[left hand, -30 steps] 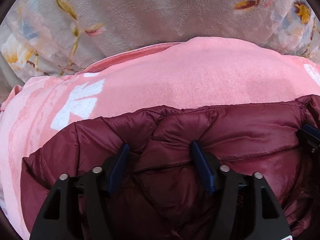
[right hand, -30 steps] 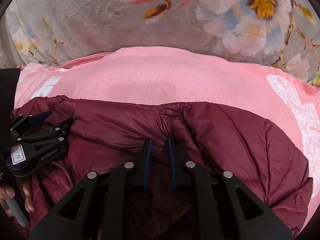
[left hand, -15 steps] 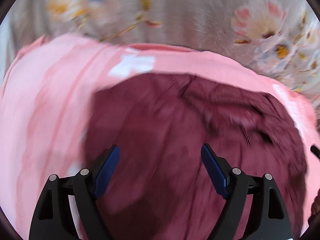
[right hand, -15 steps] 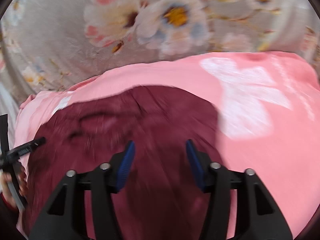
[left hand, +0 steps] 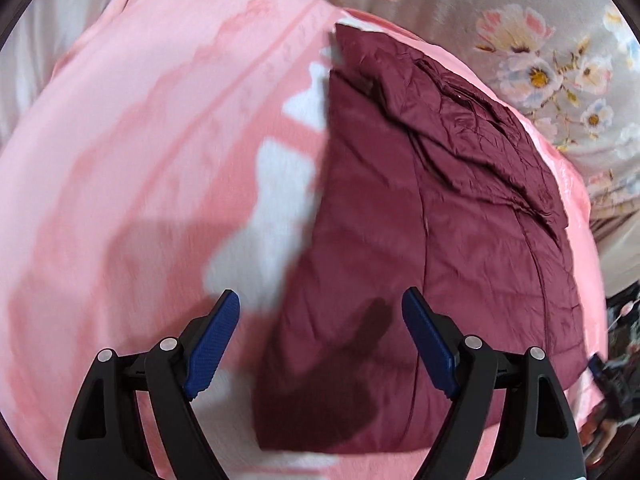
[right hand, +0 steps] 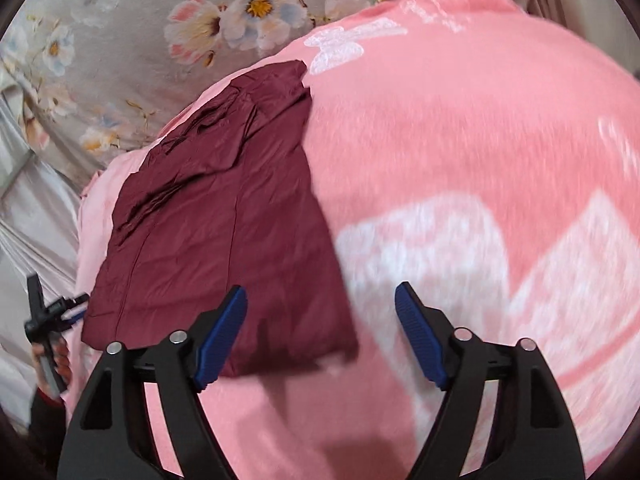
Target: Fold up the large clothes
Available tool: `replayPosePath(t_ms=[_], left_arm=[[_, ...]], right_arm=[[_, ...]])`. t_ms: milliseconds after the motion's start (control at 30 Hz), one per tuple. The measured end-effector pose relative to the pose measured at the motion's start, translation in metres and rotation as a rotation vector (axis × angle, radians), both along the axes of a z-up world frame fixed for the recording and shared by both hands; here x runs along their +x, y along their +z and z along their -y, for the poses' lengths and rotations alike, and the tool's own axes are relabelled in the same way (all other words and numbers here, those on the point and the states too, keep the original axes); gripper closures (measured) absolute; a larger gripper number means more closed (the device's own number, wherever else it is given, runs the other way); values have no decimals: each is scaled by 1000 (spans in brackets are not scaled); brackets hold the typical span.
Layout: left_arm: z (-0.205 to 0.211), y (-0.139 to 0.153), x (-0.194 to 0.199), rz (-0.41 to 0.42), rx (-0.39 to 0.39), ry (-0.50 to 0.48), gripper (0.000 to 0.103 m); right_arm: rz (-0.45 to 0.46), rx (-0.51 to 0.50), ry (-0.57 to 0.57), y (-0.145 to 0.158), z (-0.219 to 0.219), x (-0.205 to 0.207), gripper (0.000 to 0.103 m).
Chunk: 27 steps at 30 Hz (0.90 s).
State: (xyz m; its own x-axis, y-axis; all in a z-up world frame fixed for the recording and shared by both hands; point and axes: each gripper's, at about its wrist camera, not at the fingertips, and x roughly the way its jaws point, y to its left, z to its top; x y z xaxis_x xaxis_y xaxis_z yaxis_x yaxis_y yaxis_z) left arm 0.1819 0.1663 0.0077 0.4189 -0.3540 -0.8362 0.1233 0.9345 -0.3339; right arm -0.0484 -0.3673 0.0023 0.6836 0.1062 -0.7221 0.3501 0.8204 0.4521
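**A:** How many things were there, counted out?

**B:** One maroon puffer jacket (left hand: 432, 240), one pink blanket (left hand: 140, 160) with white shapes on it, one grey floral sheet (left hand: 560, 60) beneath the blanket, and two grippers. I'll place everything from the jacket.

**A:** Go on.

**B:** The jacket lay flat on the blanket in a roughly rectangular folded shape, with creases bunched at its far end. Blanket showed on every side of it; the floral sheet lay beyond its far end.

**A:** And the left gripper (left hand: 320, 344)?

**B:** It hung over the jacket's near end. The jaws stood wide apart with nothing gripped. Its right blue pad was over the jacket, the left pad over the blanket just beside the jacket's edge, so that edge ran between them in the wrist view. A dark shadow fell on the fabric between the pads.

**A:** The right gripper (right hand: 320, 336)?

**B:** Over the jacket's near corner on the other side. Its jaws were opening, already well spread, and held nothing. The left pad was over the jacket's corner, the right pad over a white patch of blanket beside it.

**A:** Could either gripper be seen from the other?

**B:** Yes, the left one appeared small at the far side of the jacket in the right wrist view, with fingers wrapped round its handle.
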Motion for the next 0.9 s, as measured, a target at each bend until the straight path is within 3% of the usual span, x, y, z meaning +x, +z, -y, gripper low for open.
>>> replayPosePath(t_ms=[200, 233, 267, 300, 333, 367, 400, 433, 567, 667, 800, 900], left_arm=[[14, -1, -22, 53, 31, 19, 24], [17, 0, -24, 50, 39, 11, 28], [23, 2, -28, 58, 63, 6, 35], [25, 3, -33, 62, 70, -2, 50], [28, 6, -34, 64, 73, -11, 68], [29, 9, -37, 66, 76, -13, 79], [27, 14, -41, 74, 81, -8, 96], [25, 19, -45, 78, 74, -8, 99], [4, 53, -80, 122, -32, -34, 101], [-11, 80, -117, 172, -66, -73, 101], [-41, 131, -185, 257, -148, -99, 102], [-49, 170, -211, 324, -180, -89, 102]], right_arm=[[45, 16, -27, -10, -16, 8, 28], [55, 38, -25, -11, -15, 9, 36], [62, 78, -22, -13, -14, 10, 44], [63, 116, -35, -15, -14, 11, 49], [62, 133, -43, -16, -14, 11, 71], [64, 156, -40, -16, -13, 11, 88], [85, 180, -48, -13, -13, 7, 91], [112, 186, -52, -7, -14, 0, 96], [226, 121, -29, 31, -24, -42, 99], [311, 55, 4, 68, -38, -91, 100], [433, -28, 19, 118, -57, -155, 100], [546, -68, 28, 161, -67, -186, 100]])
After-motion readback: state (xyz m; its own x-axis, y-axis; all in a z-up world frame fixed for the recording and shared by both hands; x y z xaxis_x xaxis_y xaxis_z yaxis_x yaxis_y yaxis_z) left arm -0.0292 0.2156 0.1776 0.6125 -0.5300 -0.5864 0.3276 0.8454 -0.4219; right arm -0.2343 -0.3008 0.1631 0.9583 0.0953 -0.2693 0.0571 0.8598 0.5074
